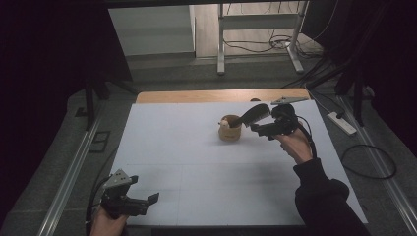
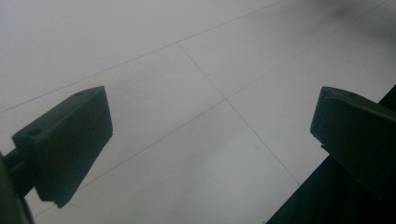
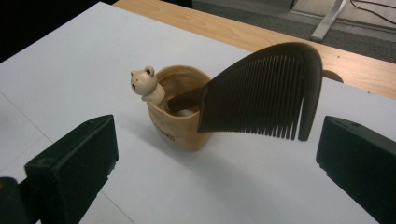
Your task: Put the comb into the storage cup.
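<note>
The right gripper (image 3: pixel 217 163) has its jaws wide apart, holding nothing. Just beyond, at its 12 o'clock, a dark comb (image 3: pixel 266 91) leans handle-down in a wooden cup (image 3: pixel 180 126) with a small bear figure (image 3: pixel 145 83) on the white bench (image 1: pixel 187 167). The left gripper (image 1: pixel 140 201), at the bench's 7 o'clock, gapes empty.

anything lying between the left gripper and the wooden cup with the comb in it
Nothing: in the high view only bare white table sheet stretches from the left gripper to the wooden cup holding the comb.
</note>
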